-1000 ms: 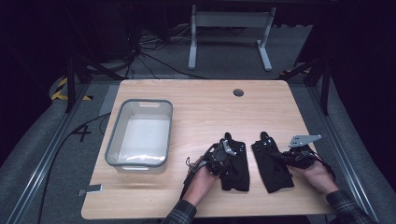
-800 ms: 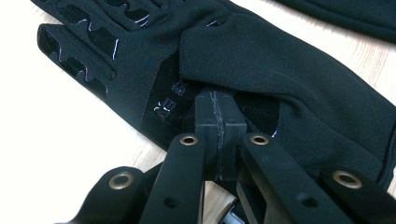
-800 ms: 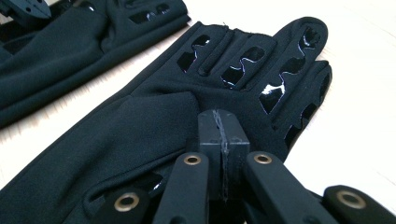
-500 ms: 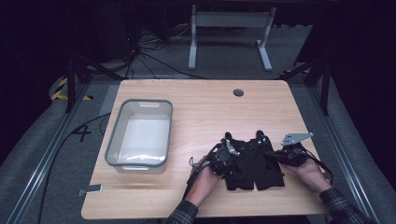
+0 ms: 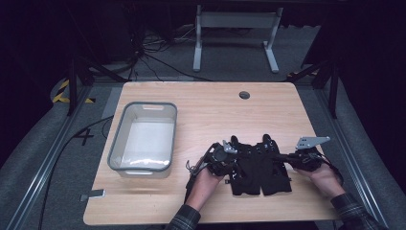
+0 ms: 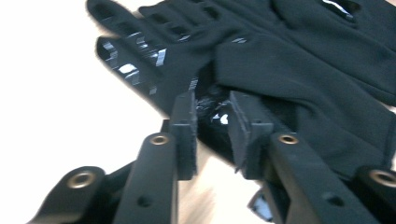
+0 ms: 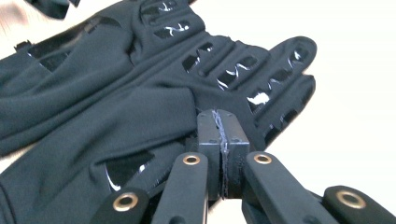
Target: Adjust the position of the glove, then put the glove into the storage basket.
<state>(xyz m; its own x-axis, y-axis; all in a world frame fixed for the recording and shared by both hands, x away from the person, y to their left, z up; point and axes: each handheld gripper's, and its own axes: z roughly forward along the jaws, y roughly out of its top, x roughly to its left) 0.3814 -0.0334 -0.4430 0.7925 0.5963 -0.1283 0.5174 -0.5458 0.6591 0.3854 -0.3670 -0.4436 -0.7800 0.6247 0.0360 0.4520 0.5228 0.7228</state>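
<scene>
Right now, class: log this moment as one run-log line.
left gripper: jaws just opening, glove edge between | right gripper: shut on gloves | gloves: side by side on table | bin: untouched

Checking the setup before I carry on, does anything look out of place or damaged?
The two black gloves lie side by side, edges overlapping, and the clear bin sits square. Nothing looks spilled or damaged.

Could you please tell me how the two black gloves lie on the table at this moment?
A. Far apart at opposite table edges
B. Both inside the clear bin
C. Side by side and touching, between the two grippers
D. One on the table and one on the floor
C: in the high view the black gloves lie edge to edge on the table, with the left gripper and right gripper at their outer sides.
</scene>
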